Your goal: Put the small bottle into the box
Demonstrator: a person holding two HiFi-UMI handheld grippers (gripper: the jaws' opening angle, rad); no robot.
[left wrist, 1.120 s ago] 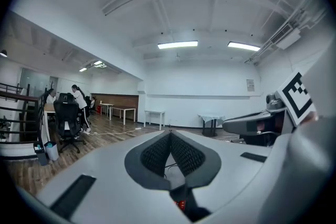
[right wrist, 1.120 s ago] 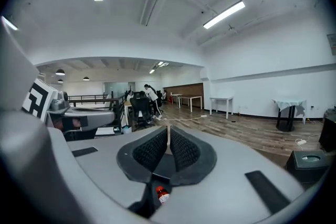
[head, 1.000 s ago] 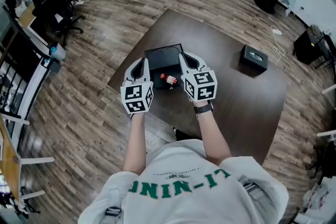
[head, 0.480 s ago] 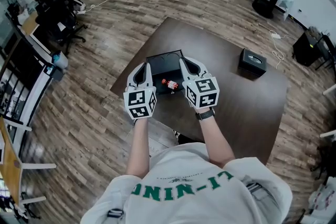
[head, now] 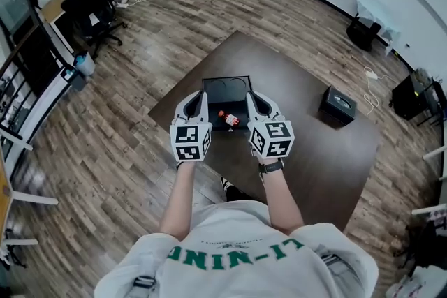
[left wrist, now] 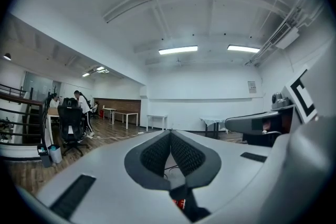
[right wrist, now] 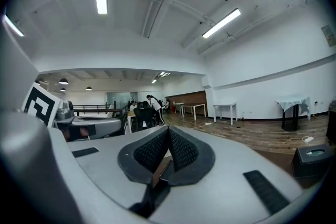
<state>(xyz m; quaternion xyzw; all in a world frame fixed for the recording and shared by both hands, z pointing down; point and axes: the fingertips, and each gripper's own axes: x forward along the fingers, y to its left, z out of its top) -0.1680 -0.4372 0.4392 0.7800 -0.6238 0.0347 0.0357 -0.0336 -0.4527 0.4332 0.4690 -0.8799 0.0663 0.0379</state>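
left gripper (left wrist: pixel 170 136): jaws pressed together at the tips, nothing between them, held above the near part of the surface (head: pixel 300 143)
right gripper (right wrist: pixel 168 131): same, jaws closed on nothing, level with the left one
small bottle (head: pixel 228 119): red and white, looks to lie on its side on the surface, between the two grippers in head view, just beside the box's near wall, outside it
box (head: pixel 225 79): black, open top, inside dark, nothing seen in it
risk 1: closed jaws would shove the bottle, not take it
risk 2: lying round body may roll off if nudged
risk 3: small bottle could slip from the pads or hit the box rim and fall outside
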